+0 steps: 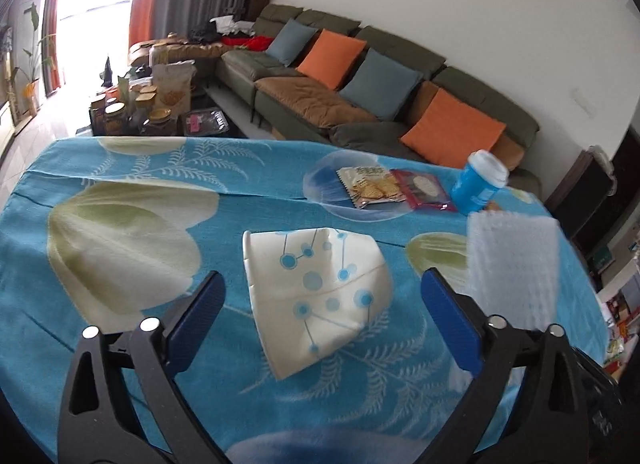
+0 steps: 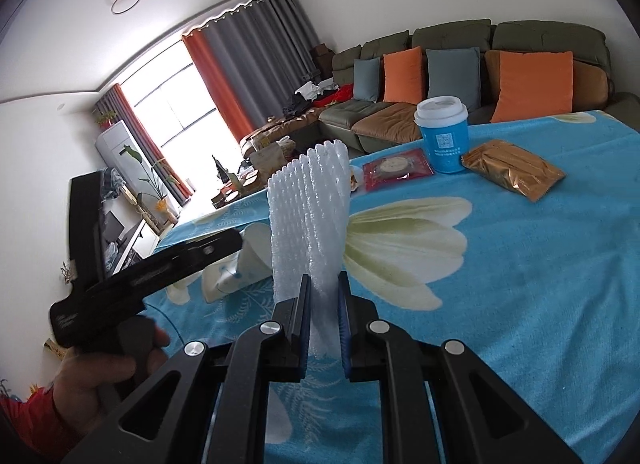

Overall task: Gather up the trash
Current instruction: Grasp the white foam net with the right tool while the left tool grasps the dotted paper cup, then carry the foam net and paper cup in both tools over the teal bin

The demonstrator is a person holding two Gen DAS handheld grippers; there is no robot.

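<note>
Fingers of our right gripper [image 2: 324,314] pinch the white foam net [image 2: 308,216], lifted; left gripper [image 1: 322,318] hangs spread wide, empty, over the crushed paper cup [image 1: 316,288] on the bench [image 1: 120,344]; far-right wrappers, blue cup [image 1: 478,184] remain uncollected.

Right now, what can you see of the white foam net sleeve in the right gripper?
The foam net sleeve is a white, translucent mesh of ribbed foam, tube-like and soft-looking. The right gripper is shut on its lower end, and it stands upright above the blue flowered tablecloth, its top free. In the left wrist view it appears blurred at the right, beside the flattened paper cup.
</note>
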